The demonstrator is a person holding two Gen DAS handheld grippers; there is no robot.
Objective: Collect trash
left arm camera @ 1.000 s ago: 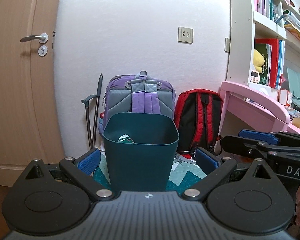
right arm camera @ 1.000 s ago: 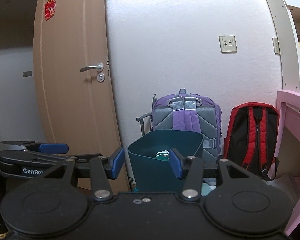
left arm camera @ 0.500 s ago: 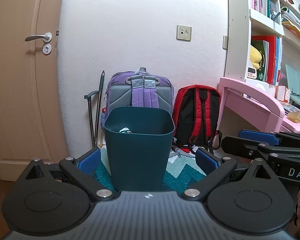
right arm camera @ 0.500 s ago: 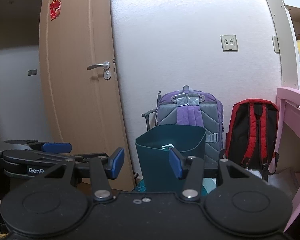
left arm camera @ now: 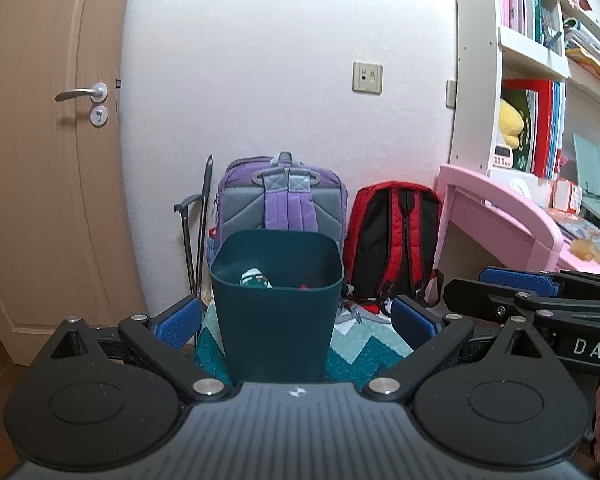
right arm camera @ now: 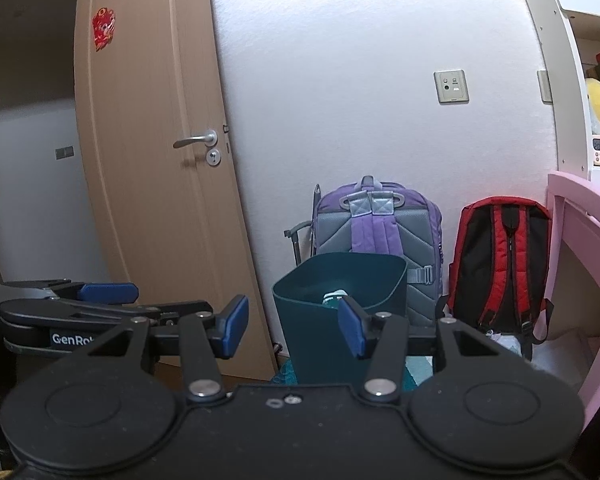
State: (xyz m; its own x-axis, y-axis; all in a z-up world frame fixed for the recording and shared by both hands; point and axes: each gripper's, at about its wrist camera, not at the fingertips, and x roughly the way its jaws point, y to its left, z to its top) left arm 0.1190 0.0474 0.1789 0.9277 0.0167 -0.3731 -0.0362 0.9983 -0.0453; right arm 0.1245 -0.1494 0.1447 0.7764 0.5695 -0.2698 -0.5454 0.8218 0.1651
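Observation:
A dark teal trash bin (left arm camera: 278, 304) stands on a patterned rug by the white wall; it also shows in the right wrist view (right arm camera: 332, 312). A green-and-white piece of trash (left arm camera: 255, 279) and a red scrap lie inside it. My left gripper (left arm camera: 296, 320) is open and empty, its blue pads on either side of the bin but well short of it. My right gripper (right arm camera: 293, 325) is open and empty, to the left of and short of the bin. Each gripper shows at the edge of the other's view.
A purple backpack (left arm camera: 282, 196) and a red backpack (left arm camera: 396, 240) lean on the wall behind the bin. A folded black cane (left arm camera: 198, 236) stands left of them. A wooden door (left arm camera: 48, 152) is at left. A pink desk (left arm camera: 500, 216) and bookshelf (left arm camera: 540, 60) are at right.
Both grippers have drawn back from the bin and risen slightly; the bin looks smaller and farther. Both stayed open and empty.

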